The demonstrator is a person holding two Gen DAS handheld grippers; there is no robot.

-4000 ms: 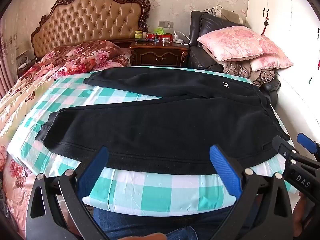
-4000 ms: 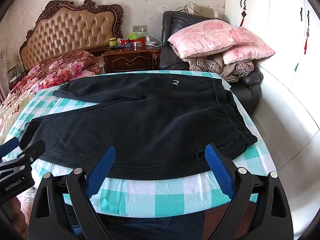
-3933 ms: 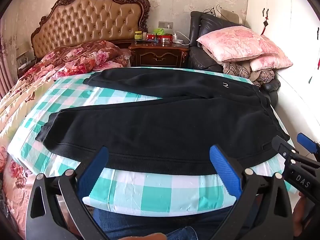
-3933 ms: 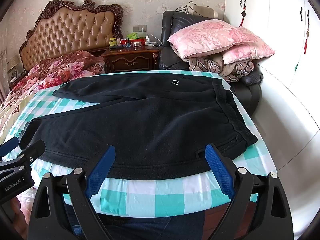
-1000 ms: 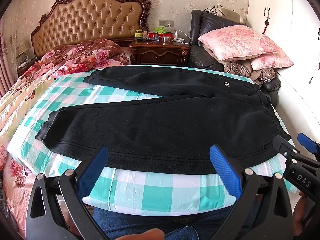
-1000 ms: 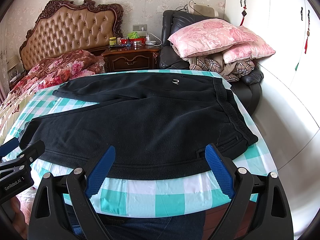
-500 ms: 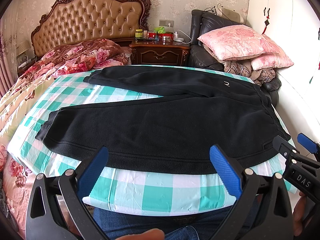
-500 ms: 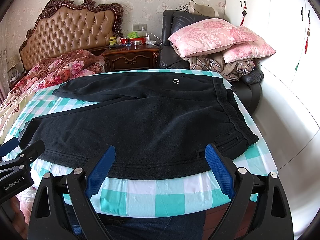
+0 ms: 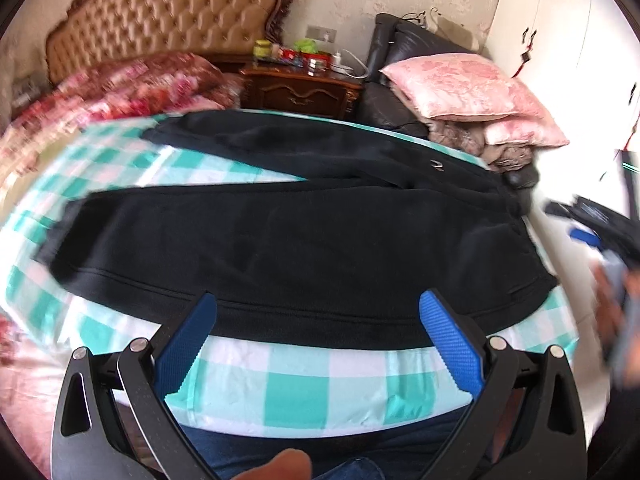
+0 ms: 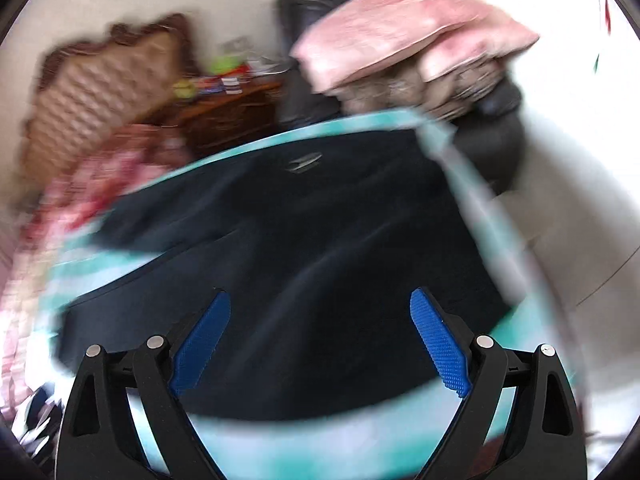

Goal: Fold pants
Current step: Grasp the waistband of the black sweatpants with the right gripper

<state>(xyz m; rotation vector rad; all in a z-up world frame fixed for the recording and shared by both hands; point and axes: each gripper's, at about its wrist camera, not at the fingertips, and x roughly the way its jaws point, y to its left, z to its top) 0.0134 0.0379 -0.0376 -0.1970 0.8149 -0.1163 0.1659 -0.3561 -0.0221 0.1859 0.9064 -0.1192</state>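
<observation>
Facing: we look across black pants [image 9: 304, 240] spread flat on the checked sheet [image 9: 296, 384], nothing folded yet.
Long axis: the pants run side to side, waistband at our right, leg ends at our left.
Left gripper [image 9: 320, 344]: fingers wide apart, empty, above the near hem.
Right gripper [image 10: 320, 344]: fingers apart, empty, over the waist end; the view is blurred.
Nearer: we judge the right gripper closer to the waistband.
</observation>
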